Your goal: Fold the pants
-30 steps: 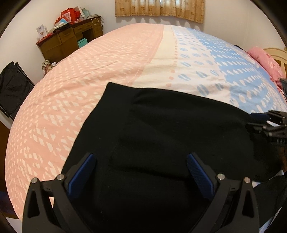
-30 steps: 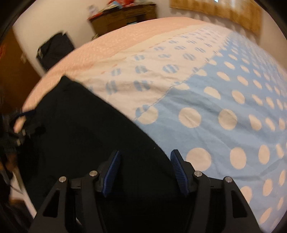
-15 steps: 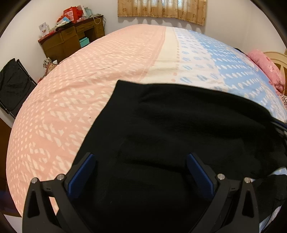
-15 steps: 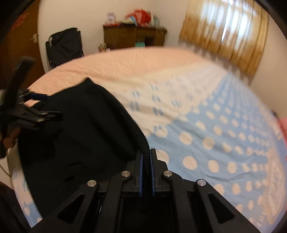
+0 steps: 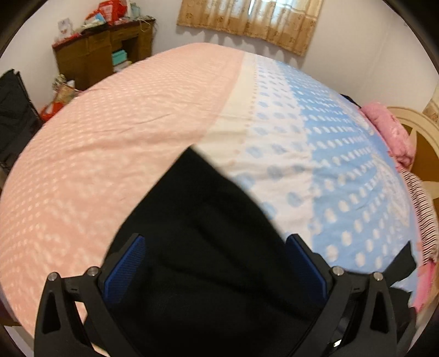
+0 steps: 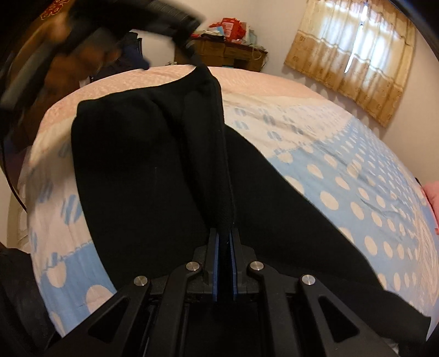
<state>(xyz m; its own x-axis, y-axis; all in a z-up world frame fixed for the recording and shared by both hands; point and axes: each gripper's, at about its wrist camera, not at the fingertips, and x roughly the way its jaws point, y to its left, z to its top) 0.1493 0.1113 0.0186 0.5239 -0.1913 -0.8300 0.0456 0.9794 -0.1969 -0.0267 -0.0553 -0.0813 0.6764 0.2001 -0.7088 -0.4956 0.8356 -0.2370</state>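
The black pants (image 5: 208, 236) lie on the bed's near edge. In the right wrist view the pants (image 6: 142, 164) are lifted, with one folded edge rising from my right gripper (image 6: 223, 247), which is shut on that edge. My left gripper (image 5: 216, 263) is open, its blue pads on either side of the pants fabric, just above it. The left gripper shows as a dark blur at the top left of the right wrist view (image 6: 170, 19).
The bed (image 5: 137, 115) has a pink, cream and blue dotted cover. A wooden desk (image 5: 104, 55) with clutter stands at the far wall, a black chair (image 5: 13, 115) at left, a pink pillow (image 5: 389, 131) and headboard at right, a curtained window (image 6: 354, 55) behind.
My right gripper closed on the pants edge and lifted it up and leftward over the rest. The pants' shape narrowed in the left view. My left gripper stayed open.
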